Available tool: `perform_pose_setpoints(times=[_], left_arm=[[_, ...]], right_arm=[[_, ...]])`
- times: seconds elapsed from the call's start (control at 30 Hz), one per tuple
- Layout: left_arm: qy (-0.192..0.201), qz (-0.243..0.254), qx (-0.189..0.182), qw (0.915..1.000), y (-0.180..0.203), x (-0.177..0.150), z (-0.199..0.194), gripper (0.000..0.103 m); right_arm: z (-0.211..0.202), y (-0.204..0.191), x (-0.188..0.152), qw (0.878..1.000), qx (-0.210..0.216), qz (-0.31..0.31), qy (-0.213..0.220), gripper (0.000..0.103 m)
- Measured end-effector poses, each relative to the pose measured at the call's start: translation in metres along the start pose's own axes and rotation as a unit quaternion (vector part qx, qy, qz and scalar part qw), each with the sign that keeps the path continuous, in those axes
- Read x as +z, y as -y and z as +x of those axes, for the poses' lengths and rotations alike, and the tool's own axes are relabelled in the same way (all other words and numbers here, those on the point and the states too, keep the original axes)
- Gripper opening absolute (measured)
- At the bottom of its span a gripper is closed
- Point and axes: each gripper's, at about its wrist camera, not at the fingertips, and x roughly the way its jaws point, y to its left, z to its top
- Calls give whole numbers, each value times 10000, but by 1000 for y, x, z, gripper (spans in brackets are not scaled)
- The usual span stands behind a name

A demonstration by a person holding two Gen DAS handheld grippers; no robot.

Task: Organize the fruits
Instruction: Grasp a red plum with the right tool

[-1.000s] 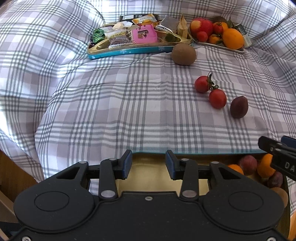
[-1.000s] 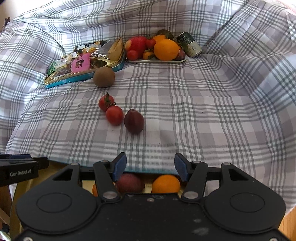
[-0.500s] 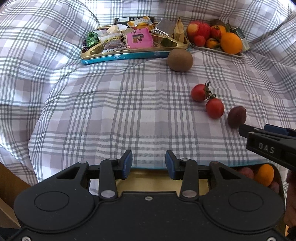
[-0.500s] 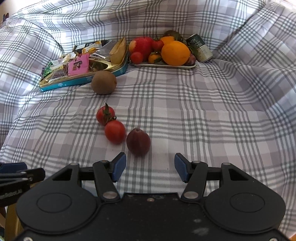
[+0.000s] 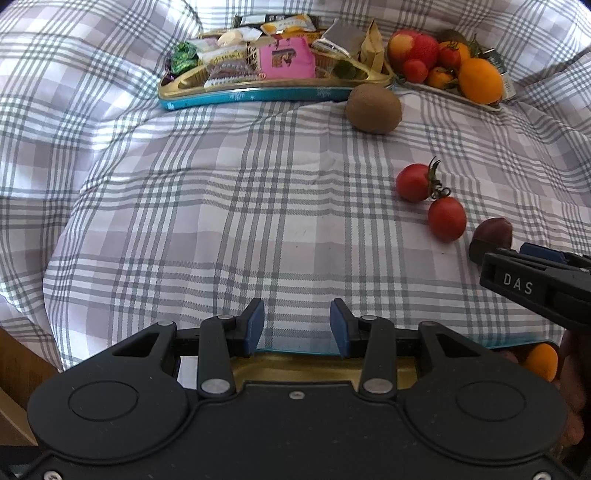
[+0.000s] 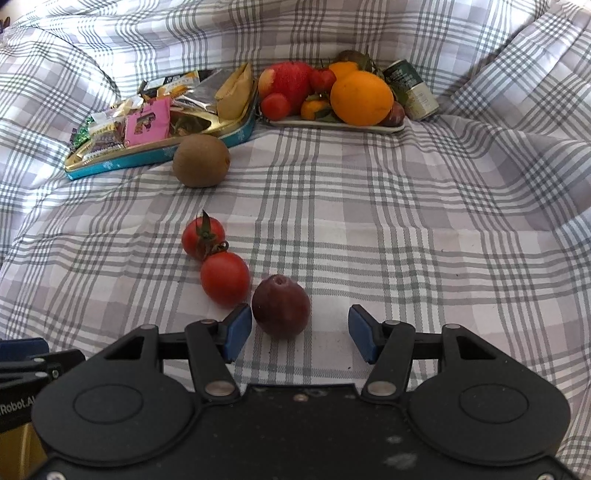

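Two black grippers stand open: the right gripper (image 6: 300, 334) flanks a dark purple plum (image 6: 280, 311) on the grey checked cloth (image 6: 406, 221), just beside two red tomatoes (image 6: 224, 282); the left gripper (image 5: 297, 325) holds nothing.

You're looking across a grey-and-white plaid cloth (image 5: 229, 206) that covers the whole working surface, rumpled and puffed up like bedding. It billows into soft folds along the far edge (image 6: 332, 29) and rises in a hump at your right (image 6: 535, 85). Bright daylight washes over the left side of it (image 5: 74, 81), leaving pale glare patches, while the creases on the right sit in grey shadow (image 6: 546, 147). Down at the lower left corner you catch a strip of brown wood (image 5: 18, 365) under the cloth's hanging edge.
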Motion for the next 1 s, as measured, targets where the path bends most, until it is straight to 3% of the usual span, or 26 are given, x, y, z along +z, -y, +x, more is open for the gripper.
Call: perform_pose_setpoints(times=[0.37, 0.83, 0.87, 0.93, 1.0], left_arm=[[-218, -126, 77, 9997, -5, 1, 10, 49], [-168, -301, -51, 9994, -12, -2, 2, 47], [-153, -304, -38, 9994, -12, -2, 1, 47], [-132, -315, -3, 9994, -12, -3, 0, 47], [-120, -312, -8, 9994, -13, -3, -2, 47]], right_arm=[[10, -4, -4, 9999, -92, -124, -47, 61], [13, -8, -3, 9990, -196, -378, 150, 61], [13, -8, -4, 9989, -188, -389, 185, 59], [11, -9, -5, 9986, -132, -422, 295, 44], [9, -12, -7, 9978, -91, -536, 387, 36]])
